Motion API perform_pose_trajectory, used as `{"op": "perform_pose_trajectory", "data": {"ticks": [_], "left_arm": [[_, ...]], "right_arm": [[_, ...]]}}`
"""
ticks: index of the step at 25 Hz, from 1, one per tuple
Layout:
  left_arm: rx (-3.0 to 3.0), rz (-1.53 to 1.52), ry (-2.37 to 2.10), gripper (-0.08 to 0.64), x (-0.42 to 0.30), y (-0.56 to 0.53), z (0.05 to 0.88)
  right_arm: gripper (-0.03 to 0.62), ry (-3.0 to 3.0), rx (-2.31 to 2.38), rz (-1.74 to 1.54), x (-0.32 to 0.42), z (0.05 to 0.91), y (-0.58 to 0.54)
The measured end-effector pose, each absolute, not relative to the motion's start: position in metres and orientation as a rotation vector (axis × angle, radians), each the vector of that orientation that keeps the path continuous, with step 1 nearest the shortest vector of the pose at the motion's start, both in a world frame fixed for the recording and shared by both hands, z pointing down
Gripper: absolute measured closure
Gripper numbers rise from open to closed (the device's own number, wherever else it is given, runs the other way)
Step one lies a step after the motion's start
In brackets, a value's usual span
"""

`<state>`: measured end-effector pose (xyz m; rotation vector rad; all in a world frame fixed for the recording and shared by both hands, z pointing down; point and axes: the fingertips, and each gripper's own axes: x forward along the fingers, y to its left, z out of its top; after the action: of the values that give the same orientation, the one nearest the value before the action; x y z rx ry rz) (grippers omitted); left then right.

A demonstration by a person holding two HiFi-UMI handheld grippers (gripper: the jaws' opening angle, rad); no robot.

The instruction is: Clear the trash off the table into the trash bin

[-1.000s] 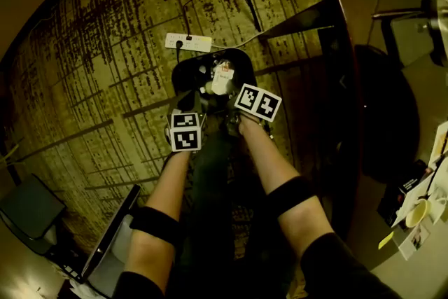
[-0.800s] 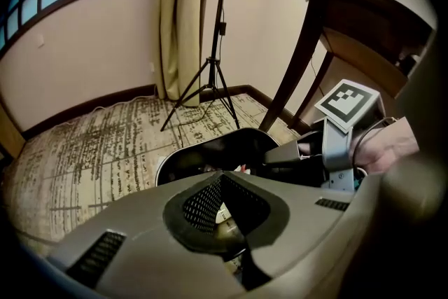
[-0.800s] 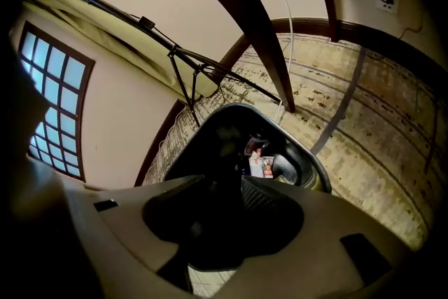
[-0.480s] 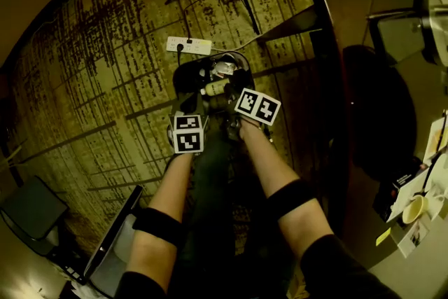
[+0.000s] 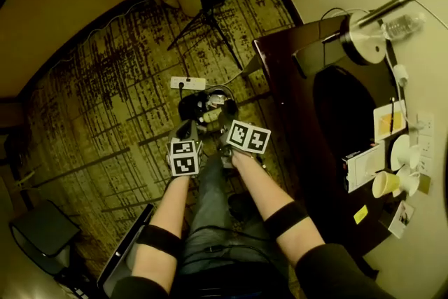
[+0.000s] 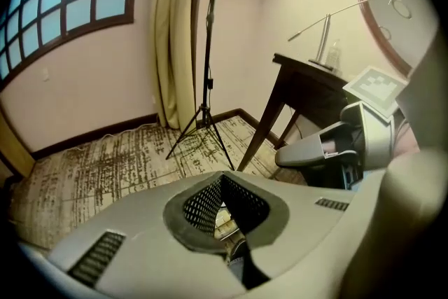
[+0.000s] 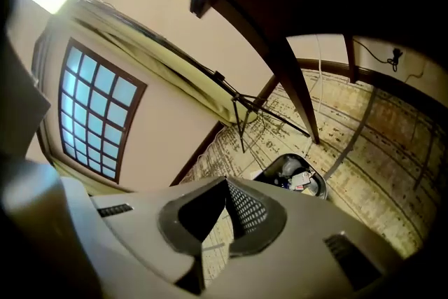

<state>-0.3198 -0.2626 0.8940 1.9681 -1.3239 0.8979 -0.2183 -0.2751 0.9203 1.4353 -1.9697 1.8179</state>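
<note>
Right gripper (image 5: 225,131): jaws together, having just been closing with nothing between them. Left gripper (image 5: 190,128) is likewise shut and empty. The bin (image 5: 185,107) lies just above both tips, frame centre. Remaining trash, I judge, is the cup (image 5: 383,183) among papers on the table (image 5: 294,94) at right, nearer my right hand.

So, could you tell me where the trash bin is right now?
Head view: the trash bin stands on the carpet mid-frame, beside the white power strip and left of the dark table.
</note>
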Motion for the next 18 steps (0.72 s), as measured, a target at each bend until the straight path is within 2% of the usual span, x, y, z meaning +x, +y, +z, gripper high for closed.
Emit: {"op": "perform_pose_trajectory", "data": {"ticks": [9,13,18], "left_arm": [[2.133,0.807,-1.372,0.56,-0.308,-0.268,0.703],[2.232,0.782,-1.327,0.56,-0.272,-0.272,0.647],[2.408,0.806,-1.119,0.56,-0.185,-0.268,0.615]], "right_arm": [[0.592,-2.206,1.515,1.719,-0.192,0.709,-0.279],[0.592,-2.228,1.682,1.636,-0.135,0.653,-0.273],[0.592,-2.072,2.012,1.499,-0.027,0.63,-0.234]]}}
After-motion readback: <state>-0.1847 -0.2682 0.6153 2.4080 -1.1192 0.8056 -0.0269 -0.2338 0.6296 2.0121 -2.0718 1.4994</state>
